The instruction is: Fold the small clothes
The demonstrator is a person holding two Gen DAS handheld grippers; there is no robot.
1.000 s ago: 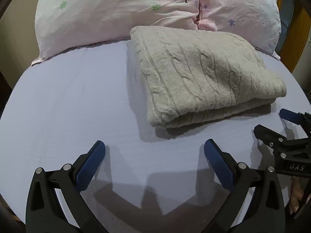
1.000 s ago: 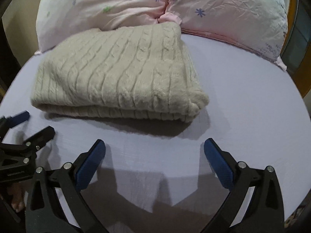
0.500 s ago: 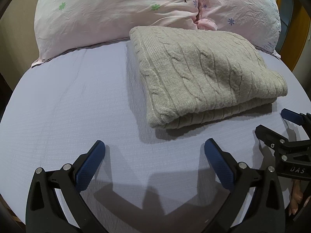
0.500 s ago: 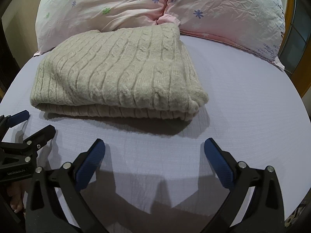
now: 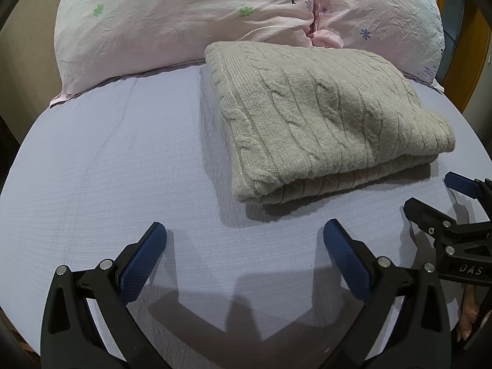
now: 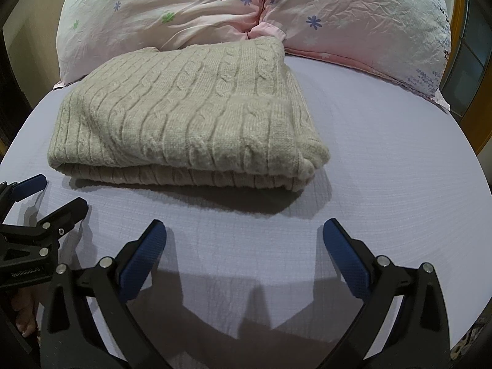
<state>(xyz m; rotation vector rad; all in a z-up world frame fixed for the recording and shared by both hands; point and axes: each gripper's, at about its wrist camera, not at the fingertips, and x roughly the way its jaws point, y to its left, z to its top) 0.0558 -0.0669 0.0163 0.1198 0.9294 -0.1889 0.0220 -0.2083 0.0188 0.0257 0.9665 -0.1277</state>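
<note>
A beige cable-knit sweater (image 5: 323, 123) lies folded into a thick rectangle on the lavender bed sheet (image 5: 107, 169), its far edge against the pillows. It also shows in the right wrist view (image 6: 190, 123). My left gripper (image 5: 244, 236) is open and empty, over bare sheet just short of the sweater's near left corner. My right gripper (image 6: 244, 236) is open and empty, just short of the sweater's near right corner. Each gripper appears at the edge of the other's view: the right one (image 5: 436, 196) and the left one (image 6: 52, 193).
Two pink flowered pillows (image 5: 190, 21) (image 6: 353, 21) lie along the head of the bed behind the sweater. A wooden frame (image 5: 473, 55) stands at the far right. Bare sheet (image 6: 399, 169) spreads on both sides of the sweater.
Both grippers have drawn back slightly from the folded sweater and stay open. The sweater has not moved.
</note>
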